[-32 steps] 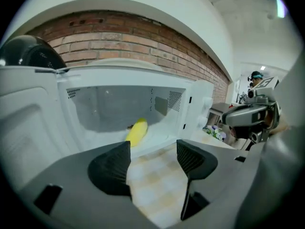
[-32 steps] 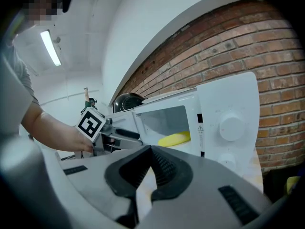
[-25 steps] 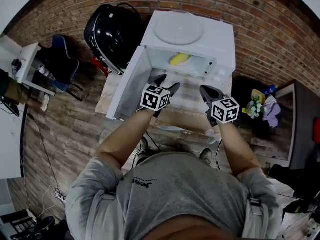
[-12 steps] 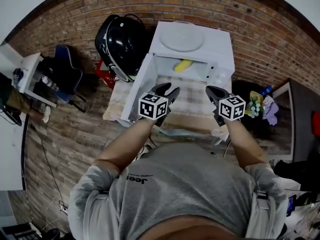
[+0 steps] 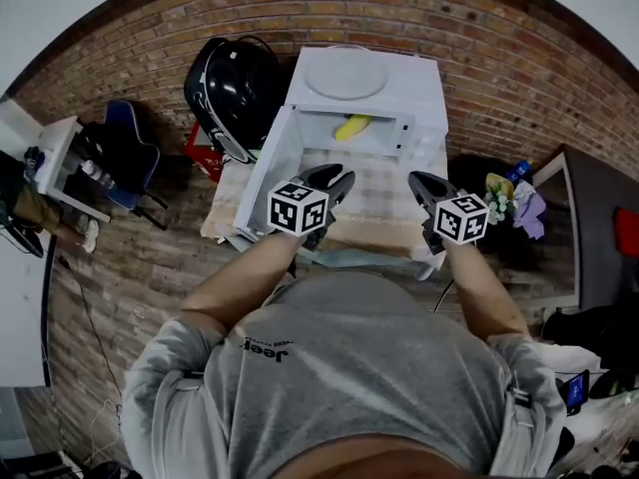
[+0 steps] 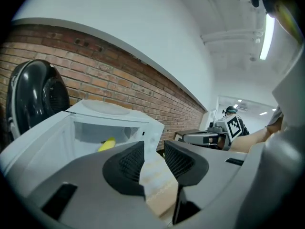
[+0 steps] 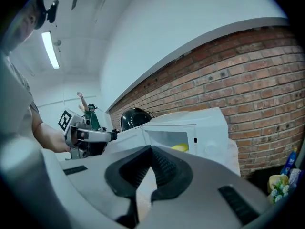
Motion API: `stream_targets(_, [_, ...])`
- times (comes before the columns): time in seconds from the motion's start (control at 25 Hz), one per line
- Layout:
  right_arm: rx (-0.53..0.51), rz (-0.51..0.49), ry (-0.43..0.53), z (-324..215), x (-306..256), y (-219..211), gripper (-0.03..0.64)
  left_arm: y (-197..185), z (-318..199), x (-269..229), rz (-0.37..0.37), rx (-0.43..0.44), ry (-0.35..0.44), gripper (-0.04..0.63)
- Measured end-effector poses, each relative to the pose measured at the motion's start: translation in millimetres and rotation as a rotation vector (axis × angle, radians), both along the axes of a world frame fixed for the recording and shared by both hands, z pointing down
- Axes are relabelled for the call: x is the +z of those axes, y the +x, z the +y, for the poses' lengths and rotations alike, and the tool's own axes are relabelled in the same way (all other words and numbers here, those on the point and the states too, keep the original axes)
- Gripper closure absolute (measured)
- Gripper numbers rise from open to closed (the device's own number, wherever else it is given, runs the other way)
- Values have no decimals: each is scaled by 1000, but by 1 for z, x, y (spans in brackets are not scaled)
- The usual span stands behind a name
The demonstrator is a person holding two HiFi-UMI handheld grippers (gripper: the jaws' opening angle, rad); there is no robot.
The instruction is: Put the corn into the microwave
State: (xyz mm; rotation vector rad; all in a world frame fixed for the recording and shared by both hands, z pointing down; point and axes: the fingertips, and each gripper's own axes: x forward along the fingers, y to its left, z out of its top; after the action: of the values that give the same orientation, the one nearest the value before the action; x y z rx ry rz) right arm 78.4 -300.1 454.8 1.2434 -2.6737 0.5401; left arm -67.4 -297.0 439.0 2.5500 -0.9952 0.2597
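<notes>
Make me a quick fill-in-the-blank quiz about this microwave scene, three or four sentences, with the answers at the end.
1. The yellow ____ lies inside the microwave.
2. The microwave's door stands ____.
3. A round white plate rests on ____ of the microwave.
4. The wall behind the microwave is made of ____.

Answers: corn; open; top; brick
</notes>
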Motion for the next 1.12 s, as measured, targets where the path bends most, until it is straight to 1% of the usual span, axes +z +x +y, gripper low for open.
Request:
stream_targets(0.08, [-21, -5, 3, 2, -5, 10, 600, 10, 4, -4, 8, -17, 9, 449])
stream_targets(0.24, [-68, -8, 16, 4, -12, 27, 600, 26, 9, -10, -1, -67, 32, 466])
stream_targets(0.36, [-99, -5, 31, 6, -20, 38, 600, 34, 16, -16, -5, -110, 44, 498])
stream_targets(0.44, [-114, -17, 41, 7, -27, 48, 600, 41, 23, -23, -3, -128, 69, 513])
stream_targets(0.56, [-149, -38, 48, 12, -36, 62, 600, 52, 36, -34, 17, -170, 100, 539])
stream_targets(0.64, [-176, -52, 47, 17, -39, 68, 600, 56, 43, -37, 28, -211, 99, 554])
stream_targets(0.76, [-210, -77, 45, 24, -43, 73, 600, 62, 54, -39, 19, -258, 92, 571])
stream_targets(0.92, [-218, -101, 29, 27, -45, 73, 600, 65, 63, -47, 13, -264, 93, 577])
stream_targets(1.04, [-208, -114, 14, 33, -49, 65, 600, 58, 65, -60, 9, -243, 112, 577])
stream_targets(1.12, [-210, -103, 22, 36, -55, 54, 600, 50, 62, -70, 4, -216, 135, 577])
